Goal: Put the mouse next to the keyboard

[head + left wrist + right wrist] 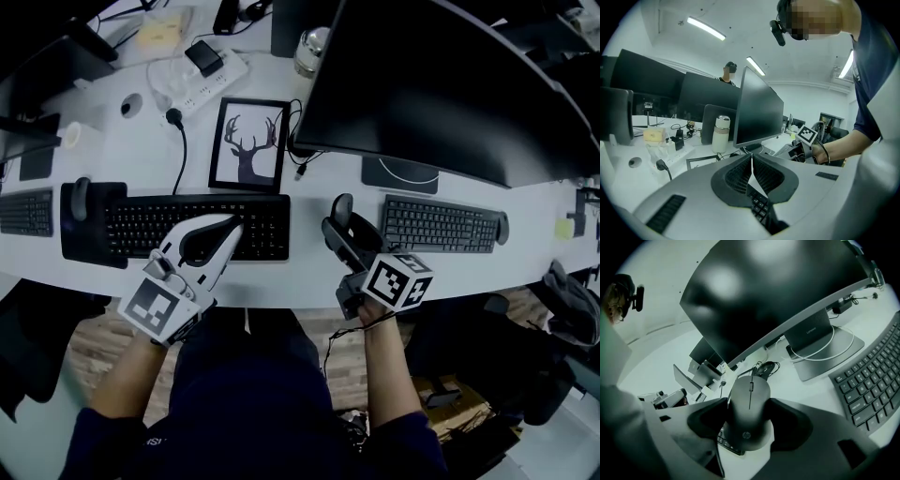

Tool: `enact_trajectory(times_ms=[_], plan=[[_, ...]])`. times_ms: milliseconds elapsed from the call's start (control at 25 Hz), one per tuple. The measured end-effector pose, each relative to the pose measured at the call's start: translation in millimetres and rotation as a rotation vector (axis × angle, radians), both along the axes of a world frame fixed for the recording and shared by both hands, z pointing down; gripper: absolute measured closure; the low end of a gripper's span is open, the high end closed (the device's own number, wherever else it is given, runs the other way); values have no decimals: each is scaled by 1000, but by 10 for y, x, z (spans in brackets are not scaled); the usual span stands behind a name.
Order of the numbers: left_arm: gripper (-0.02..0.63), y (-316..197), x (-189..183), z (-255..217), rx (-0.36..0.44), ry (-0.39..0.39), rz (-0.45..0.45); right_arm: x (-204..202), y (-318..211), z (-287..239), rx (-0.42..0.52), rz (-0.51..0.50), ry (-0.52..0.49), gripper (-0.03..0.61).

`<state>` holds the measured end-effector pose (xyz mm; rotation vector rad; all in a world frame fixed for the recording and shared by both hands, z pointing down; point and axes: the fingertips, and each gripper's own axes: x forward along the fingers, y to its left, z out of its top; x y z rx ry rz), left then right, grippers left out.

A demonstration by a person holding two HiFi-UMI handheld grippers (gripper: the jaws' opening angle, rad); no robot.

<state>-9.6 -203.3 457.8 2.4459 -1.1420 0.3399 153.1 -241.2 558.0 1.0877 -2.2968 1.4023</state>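
Along the desk's (309,281) front edge, the head view has the left gripper (230,225) over a black keyboard (267,230), a framed deer print (248,143) behind it. The right gripper (339,225) sits between that keyboard and a second keyboard (441,225). Left gripper view: jaws pressed together, empty, office monitors (757,110) beyond. Right gripper view: jaws clamp an HP mouse (749,411), perhaps just above the desk.

Overhead strip lights (707,29) blaze, worktop (103,155) evenly bright, monitor (778,301) catching soft glare; fisheye bends every edge, corners black, nearest parts slightly blurred.
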Motion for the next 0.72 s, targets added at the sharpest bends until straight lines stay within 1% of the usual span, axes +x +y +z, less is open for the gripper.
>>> enact_trajectory(times_ms=[320,720], plan=[[575,-37,-147,93,0,3,-3,-93,-41,231,-16,-42,103,290],[575,-57,-310,156,-20,15,-46,-167,-73,452,21,-140,283,290]])
